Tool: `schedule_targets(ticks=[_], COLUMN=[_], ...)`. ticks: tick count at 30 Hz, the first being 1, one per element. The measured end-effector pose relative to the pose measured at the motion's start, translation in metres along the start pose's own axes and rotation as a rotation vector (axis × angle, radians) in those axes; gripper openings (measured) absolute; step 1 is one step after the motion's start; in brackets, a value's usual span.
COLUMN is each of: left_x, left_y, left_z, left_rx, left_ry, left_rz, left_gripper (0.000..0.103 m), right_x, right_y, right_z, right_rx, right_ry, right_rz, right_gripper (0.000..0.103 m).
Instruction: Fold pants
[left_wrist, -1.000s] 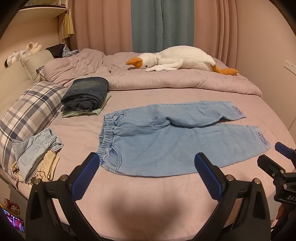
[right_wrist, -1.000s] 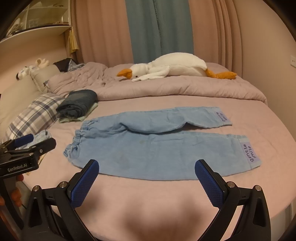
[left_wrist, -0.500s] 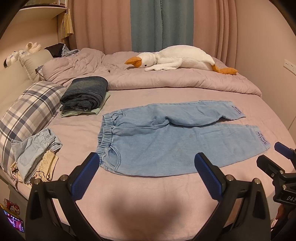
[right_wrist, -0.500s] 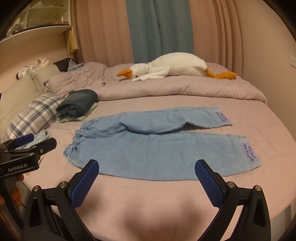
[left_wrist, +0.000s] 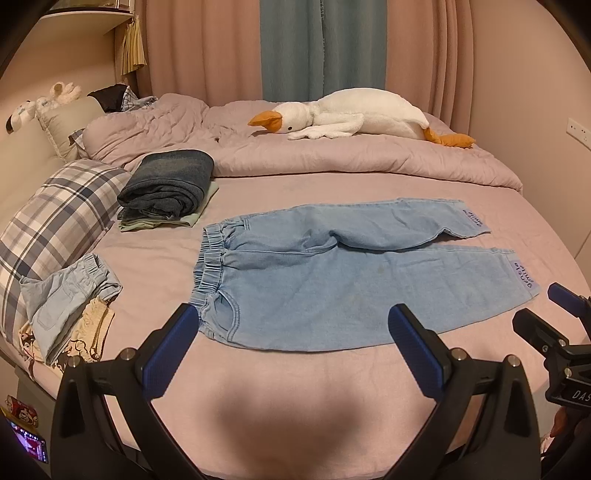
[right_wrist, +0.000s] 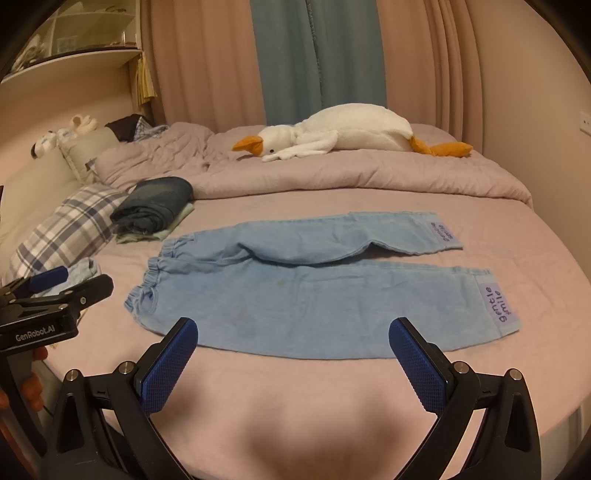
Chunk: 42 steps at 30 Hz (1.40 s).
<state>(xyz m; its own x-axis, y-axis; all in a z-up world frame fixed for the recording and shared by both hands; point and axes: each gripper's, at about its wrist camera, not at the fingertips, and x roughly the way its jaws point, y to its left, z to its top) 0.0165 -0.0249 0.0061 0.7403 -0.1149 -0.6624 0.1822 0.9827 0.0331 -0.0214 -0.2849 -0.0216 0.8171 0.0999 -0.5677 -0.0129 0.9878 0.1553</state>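
Light blue denim pants lie flat on the pink bed, elastic waistband to the left, both legs stretched to the right with purple labels at the cuffs. My left gripper hovers wide open just short of the pants' near edge, close to the waistband end. My right gripper is also wide open, above the sheet in front of the near leg. Neither holds anything. In the left wrist view the right gripper shows at the right edge; in the right wrist view the left gripper shows at the left edge.
A stack of folded dark jeans sits beyond the waistband. A plaid pillow, a small pile of clothes and a plush goose on the bunched duvet surround the pants.
Both grippers have crept slightly forward toward the pants; the pants have not moved and both grippers stay open.
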Motion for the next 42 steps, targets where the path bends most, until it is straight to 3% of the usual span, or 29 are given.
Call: schedule_targets(ticks=[11,16,18,21,24,26,30,34,36,37,38,39,40,42], left_x=[0.011,0.053,0.076,0.117,0.133,0.144,0.158,0.182,0.193,0.192,0.193,0.194,0.193,0.186], left_y=[0.006,0.04,0.054,0.088,0.114,0.132,0.141,0.142,0.144,0.145,0.143,0.144,0.147,0.151], left_z=[-0.004,-0.019,-0.032,-0.059,-0.073,-0.078,-0.065,-0.048,-0.044,-0.043,-0.04,-0.039,-0.041,-0.047], left_rx=[-0.033,-0.215,-0.294,-0.435,-0.537,-0.62,-0.668,-0.666,-0.662,-0.656,-0.631,-0.618,-0.623,-0.623], left_ry=[0.031,0.16,0.231,0.339,0.358,0.353,0.292,0.282,0.279,0.274,0.279,0.281,0.28,0.264], left_rz=[-0.02,-0.182,-0.204,-0.171,-0.148,-0.173,-0.191,-0.15,-0.122,-0.101,-0.065,-0.06,-0.076,-0.086], left_gripper=[0.103,0.103,0.102,0.101,0.101,0.101,0.099,0.074,0.073,0.064,0.045,0.037,0.034,0.029], right_x=[0.008,0.035,0.05,0.071,0.089,0.1,0.117,0.139,0.148,0.152,0.156,0.16,0.162,0.156], right_y=[0.0,0.01,0.018,0.034,0.05,0.061,0.09,0.114,0.122,0.123,0.123,0.124,0.126,0.129], right_z=[-0.003,-0.015,-0.026,-0.045,-0.064,-0.073,-0.086,-0.092,-0.09,-0.087,-0.084,-0.082,-0.083,-0.086], right_rx=[-0.007,-0.074,-0.129,-0.242,-0.366,-0.449,-0.66,-0.836,-0.864,-0.867,-0.867,-0.869,-0.874,-0.888], right_ry=[0.02,0.102,0.129,0.159,0.159,0.158,0.091,0.034,0.014,0.02,0.037,0.056,0.071,0.066], right_rz=[0.011,0.007,-0.008,-0.065,-0.093,-0.098,-0.113,-0.11,-0.099,-0.09,-0.07,-0.053,-0.043,-0.045], right_gripper=[0.103,0.103,0.103,0.103,0.103,0.101,0.096,0.075,0.063,0.056,0.036,0.016,0.01,0.006])
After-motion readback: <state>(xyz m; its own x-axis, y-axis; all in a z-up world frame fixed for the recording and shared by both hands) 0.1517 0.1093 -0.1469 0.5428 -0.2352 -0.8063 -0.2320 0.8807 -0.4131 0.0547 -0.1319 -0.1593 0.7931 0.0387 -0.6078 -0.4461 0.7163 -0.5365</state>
